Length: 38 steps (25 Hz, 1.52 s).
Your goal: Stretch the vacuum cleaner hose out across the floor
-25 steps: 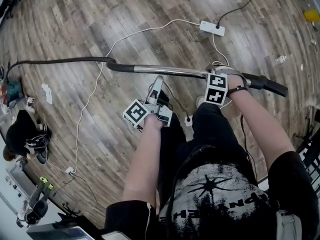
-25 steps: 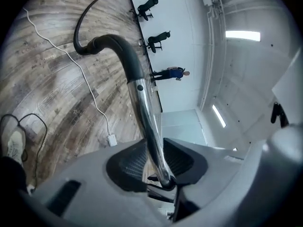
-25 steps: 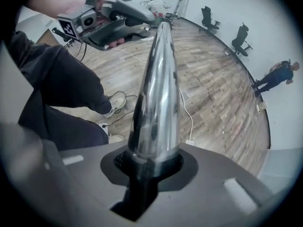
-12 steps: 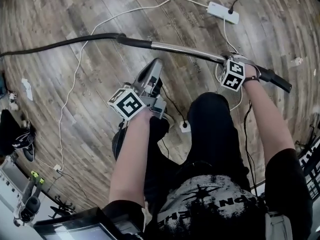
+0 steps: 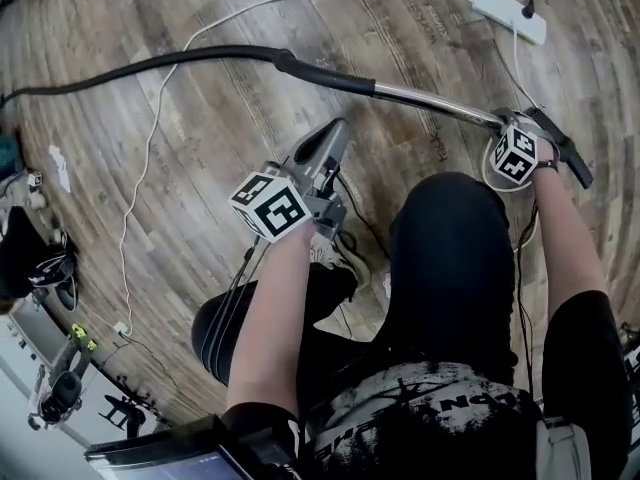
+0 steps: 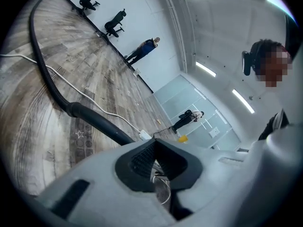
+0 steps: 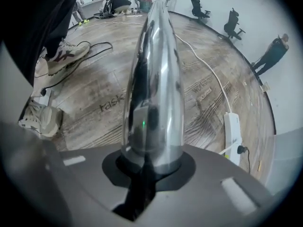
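In the head view a black vacuum hose [image 5: 150, 63] runs from the far left to a black cuff, where it joins a chrome tube [image 5: 430, 103] ending in a black handle [image 5: 562, 150]. My right gripper [image 5: 515, 153] holds that tube near the handle. In the right gripper view the chrome tube [image 7: 154, 79] rises straight out between the jaws of the right gripper [image 7: 151, 162], which are closing on it. My left gripper [image 5: 320, 158] hangs above the floor, apart from the tube. Its jaws are shut with nothing between them, and the left gripper [image 6: 154, 164] looks at the hose [image 6: 47, 79] beyond it.
A white power strip [image 5: 508, 13] lies past the tube, with a white cable [image 5: 150, 168] trailing across the wooden floor. The person's legs and a shoe [image 5: 340, 258] stand below the tube. Bags and gear [image 5: 40, 258] sit at the left edge. People and office chairs [image 6: 116, 20] are far off.
The tube and my right gripper have shifted to the upper right of the head view, and the hose trails along behind. My left gripper has risen, staying clear of the tube.
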Available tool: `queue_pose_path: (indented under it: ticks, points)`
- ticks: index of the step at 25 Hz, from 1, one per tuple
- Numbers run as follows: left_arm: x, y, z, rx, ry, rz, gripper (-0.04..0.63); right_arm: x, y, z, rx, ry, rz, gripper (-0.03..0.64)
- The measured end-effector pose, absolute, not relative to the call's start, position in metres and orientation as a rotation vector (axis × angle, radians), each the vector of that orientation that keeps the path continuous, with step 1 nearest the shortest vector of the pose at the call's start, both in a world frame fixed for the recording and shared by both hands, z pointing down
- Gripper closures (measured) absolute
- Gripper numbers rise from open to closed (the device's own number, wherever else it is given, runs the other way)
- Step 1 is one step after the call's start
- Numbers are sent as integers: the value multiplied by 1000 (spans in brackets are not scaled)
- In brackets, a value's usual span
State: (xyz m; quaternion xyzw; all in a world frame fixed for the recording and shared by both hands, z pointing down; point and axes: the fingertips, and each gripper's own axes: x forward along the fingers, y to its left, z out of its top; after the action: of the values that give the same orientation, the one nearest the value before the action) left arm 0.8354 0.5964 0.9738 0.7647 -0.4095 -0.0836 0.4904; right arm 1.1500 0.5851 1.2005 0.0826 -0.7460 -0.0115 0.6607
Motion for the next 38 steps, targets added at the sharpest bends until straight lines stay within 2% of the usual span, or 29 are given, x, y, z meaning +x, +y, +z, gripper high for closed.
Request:
queue_pose_path:
  ticks: [10,12,14,21,30,33,36,38]
  points:
    - [832,627,1010,1808,-1033,-165,594,1153,615,1243,191,-1711,-22,557]
    - [832,629,1015,1789,-1041,-182,594,1150,623,1249,149,-1700,36,529]
    - [836,630,1018,1780,-1036,-193,594,1149,635,1254,94,-1676,107,456]
    - [841,627,1012,1807,-984,-185,594,1156,675,1268,-10,-1622,173,399]
    - [853,625,1014,1851,-931,-155,594,1163,675,1250,30,-1606,234,442]
    - [854,627,1012,1875,-917,-136,594,1162,675,1241,71,-1630,254,501]
    - [851,624,1013,1896,-922,-121,594,1166,673,1238,118,-1635,308,606]
    - [848,622,1016,1906,-932,-111,594,1167,677,1242,118,-1628,343,611]
